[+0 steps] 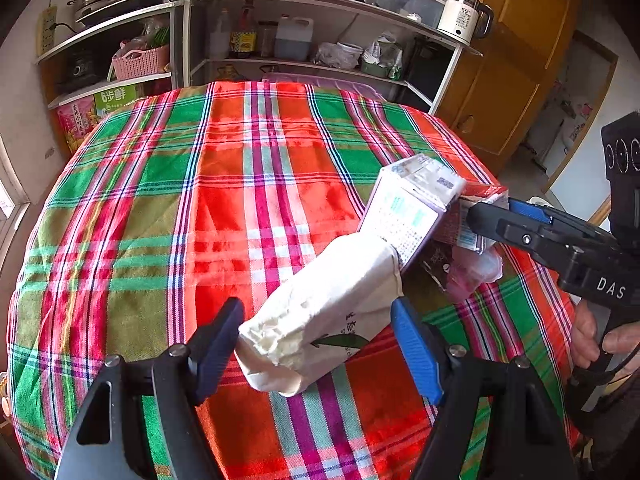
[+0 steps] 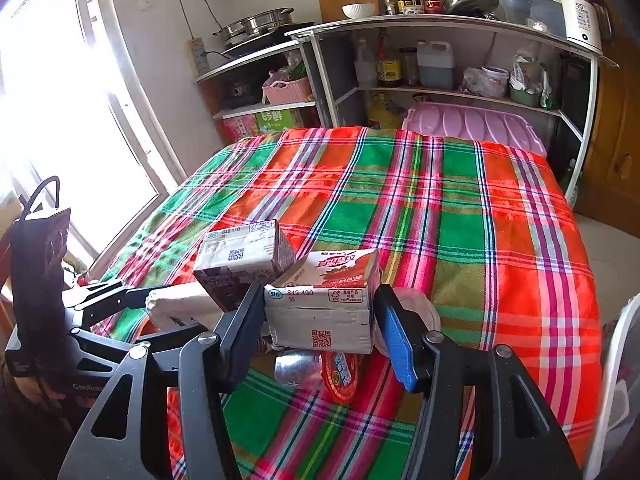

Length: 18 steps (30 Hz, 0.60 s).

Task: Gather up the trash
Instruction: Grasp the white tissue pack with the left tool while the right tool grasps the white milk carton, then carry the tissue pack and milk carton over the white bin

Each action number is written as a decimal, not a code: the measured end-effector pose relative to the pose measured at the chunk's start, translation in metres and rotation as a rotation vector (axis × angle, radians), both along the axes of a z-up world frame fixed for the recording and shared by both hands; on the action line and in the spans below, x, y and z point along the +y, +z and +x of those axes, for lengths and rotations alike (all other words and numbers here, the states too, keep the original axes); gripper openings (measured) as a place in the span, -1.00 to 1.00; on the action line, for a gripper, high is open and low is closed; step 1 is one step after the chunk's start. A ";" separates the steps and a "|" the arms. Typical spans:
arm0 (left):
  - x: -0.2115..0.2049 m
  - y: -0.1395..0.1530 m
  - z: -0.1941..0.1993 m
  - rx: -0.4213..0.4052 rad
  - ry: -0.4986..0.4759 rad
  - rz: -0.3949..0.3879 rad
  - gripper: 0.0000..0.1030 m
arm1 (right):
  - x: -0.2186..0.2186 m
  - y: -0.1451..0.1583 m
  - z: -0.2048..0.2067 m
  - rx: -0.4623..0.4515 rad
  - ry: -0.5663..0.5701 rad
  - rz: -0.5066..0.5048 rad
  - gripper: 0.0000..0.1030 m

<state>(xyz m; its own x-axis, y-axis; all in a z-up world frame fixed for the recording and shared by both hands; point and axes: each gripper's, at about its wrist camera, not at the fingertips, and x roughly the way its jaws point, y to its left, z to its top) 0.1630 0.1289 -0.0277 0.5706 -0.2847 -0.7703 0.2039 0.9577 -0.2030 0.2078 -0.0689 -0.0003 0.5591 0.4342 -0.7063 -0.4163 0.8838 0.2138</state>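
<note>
On the plaid tablecloth (image 2: 460, 216), the right hand-held gripper (image 2: 320, 320) clamps a red carton (image 2: 324, 304).

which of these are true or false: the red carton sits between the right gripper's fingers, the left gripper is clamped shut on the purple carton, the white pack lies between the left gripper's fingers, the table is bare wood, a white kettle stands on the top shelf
1. The red carton sits between the fingers of the right gripper. True.
2. The left gripper is clamped shut on the purple carton. False: its jaws stand wide, and the purple carton lies beyond them.
3. The white pack lies between the left gripper's fingers. True.
4. The table is bare wood. False: a plaid cloth covers it.
5. A white kettle stands on the top shelf. True.
</note>
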 end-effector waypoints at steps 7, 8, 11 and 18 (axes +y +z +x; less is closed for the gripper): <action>0.007 -0.001 -0.007 0.000 0.032 -0.050 0.37 | -0.005 -0.001 -0.010 -0.019 -0.019 0.002 0.10; 0.007 -0.001 -0.009 0.002 0.035 -0.064 0.31 | -0.007 0.000 -0.011 -0.021 -0.023 0.006 0.10; 0.005 -0.001 -0.011 0.000 0.047 -0.073 0.16 | -0.010 0.000 -0.017 -0.022 -0.024 0.020 0.10; 0.006 -0.004 -0.018 0.004 0.092 -0.102 -0.20 | -0.016 0.004 -0.033 -0.049 -0.028 0.032 0.10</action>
<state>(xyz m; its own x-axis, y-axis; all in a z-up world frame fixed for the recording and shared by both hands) 0.1447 0.1344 -0.0315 0.5949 -0.3083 -0.7424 0.1152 0.9467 -0.3008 0.1749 -0.0851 0.0032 0.6047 0.4398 -0.6640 -0.4024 0.8882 0.2218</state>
